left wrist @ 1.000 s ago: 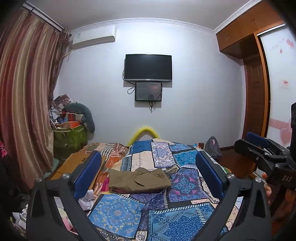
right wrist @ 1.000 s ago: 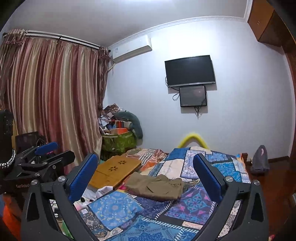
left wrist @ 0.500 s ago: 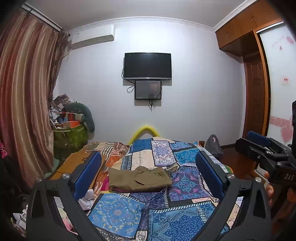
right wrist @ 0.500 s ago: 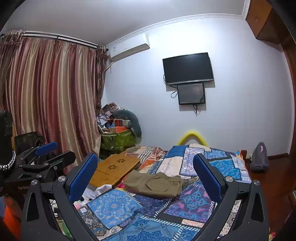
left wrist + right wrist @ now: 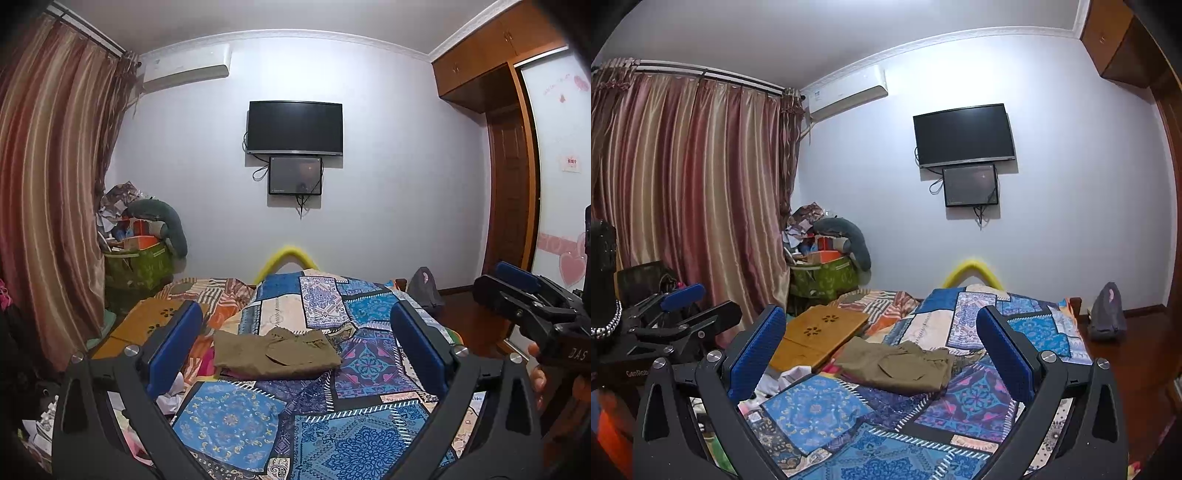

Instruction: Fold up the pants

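The pants (image 5: pixel 275 353) lay as a compact olive bundle on the patchwork bedspread (image 5: pixel 354 439), toward the left edge of the bed and well beyond my reach; from the right wrist view they (image 5: pixel 899 365) sat just right of a wooden lap desk (image 5: pixel 820 332). They looked folded over on themselves, one flap on top, though the edges were rumpled rather than square. Over the last second little had changed: the bundle kept its shape and place, and both cameras only tilted up slightly, showing more wall and ceiling. I took that to mean the folding was finished or nearly so, and that I was backing off, not reaching in. My left gripper (image 5: pixel 295 347) hung above the near part of the bed with its blue fingers (image 5: pixel 177 347) spread wide and nothing between them. My right gripper (image 5: pixel 882 354) was likewise spread wide and empty, held level with the left. Neither touched the cloth.
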Action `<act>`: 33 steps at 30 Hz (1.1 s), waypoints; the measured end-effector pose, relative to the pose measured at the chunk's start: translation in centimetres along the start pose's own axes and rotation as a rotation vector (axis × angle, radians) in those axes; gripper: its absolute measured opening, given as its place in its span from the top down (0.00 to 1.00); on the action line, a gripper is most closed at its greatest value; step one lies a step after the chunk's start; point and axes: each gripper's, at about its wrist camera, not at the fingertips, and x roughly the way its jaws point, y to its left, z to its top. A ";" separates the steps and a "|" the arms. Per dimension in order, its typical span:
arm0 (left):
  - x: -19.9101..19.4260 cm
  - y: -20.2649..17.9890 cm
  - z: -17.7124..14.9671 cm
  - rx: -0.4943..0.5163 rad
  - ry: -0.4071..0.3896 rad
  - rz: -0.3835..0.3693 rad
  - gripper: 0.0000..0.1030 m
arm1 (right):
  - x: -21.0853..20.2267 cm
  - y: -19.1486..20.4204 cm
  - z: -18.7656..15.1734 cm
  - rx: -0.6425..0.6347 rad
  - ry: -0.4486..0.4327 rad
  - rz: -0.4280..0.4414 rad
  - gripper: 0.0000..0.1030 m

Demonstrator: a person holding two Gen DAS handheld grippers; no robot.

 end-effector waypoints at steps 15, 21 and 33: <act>0.6 0.1 -0.3 -0.015 0.014 0.002 0.00 | 0.3 0.0 -0.1 -0.008 0.016 -0.020 0.00; 0.7 0.1 -0.4 -0.016 0.017 -0.001 0.00 | 0.3 0.0 -0.1 -0.010 0.020 -0.022 0.00; 1.2 -0.3 -0.6 -0.005 0.035 -0.036 0.00 | 0.5 -0.3 -0.2 -0.005 0.025 -0.021 0.00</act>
